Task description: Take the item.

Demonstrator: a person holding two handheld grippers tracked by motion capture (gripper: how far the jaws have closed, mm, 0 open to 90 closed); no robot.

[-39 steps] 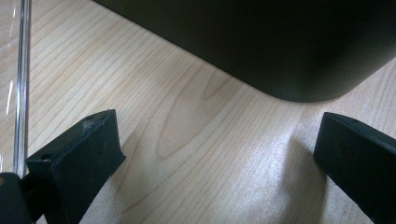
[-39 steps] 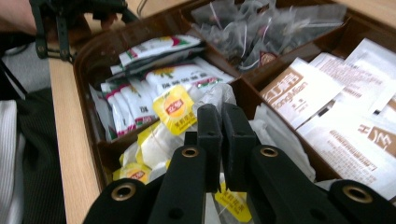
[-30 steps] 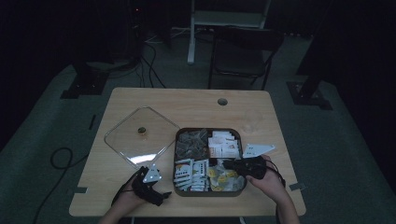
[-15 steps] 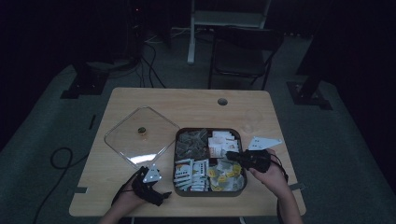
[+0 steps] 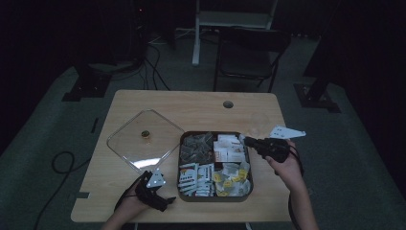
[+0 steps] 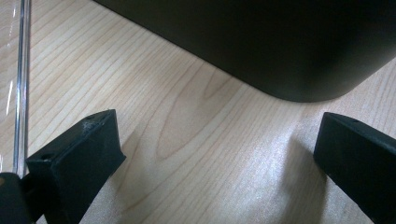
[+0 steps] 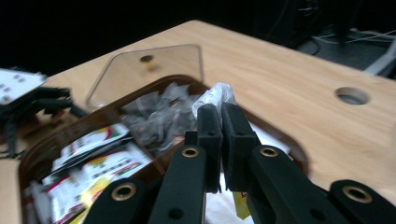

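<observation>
Where the right gripper's (image 7: 219, 109) two black jaws met, they were pressed together on the edge of a small clear-wrapped packet (image 7: 215, 95), its crinkled top poking out above the tips; the packet hung over the far right part of the dark divided tray (image 5: 184, 158), just above the compartment of white sachets (image 5: 229, 147). Such a packet would likely handle as almost weightless, soft and crackly, with a slick film that could slide out of a loose pinch, so the flat sealed rim looked the sensible place to grip rather than the puffed middle. The left gripper (image 5: 152, 191) rested on the wooden table (image 5: 201, 103) at the tray's near left corner, its jaws standing wide apart with only bare wood between them, and the tray's rounded corner (image 6: 299, 88) lay just ahead of them. Farther out, the tray held grey packets (image 5: 196, 145) at the back left, printed sachets (image 5: 196, 176) in front and yellow-marked ones (image 5: 231, 177) at the front right. A clear square lid (image 5: 143, 139) with a small knob lay flat on the table left of the tray, touching or nearly touching its corner. Printing on the sachets showed red, green and yellow marks, but no word or brand was legible.
</observation>
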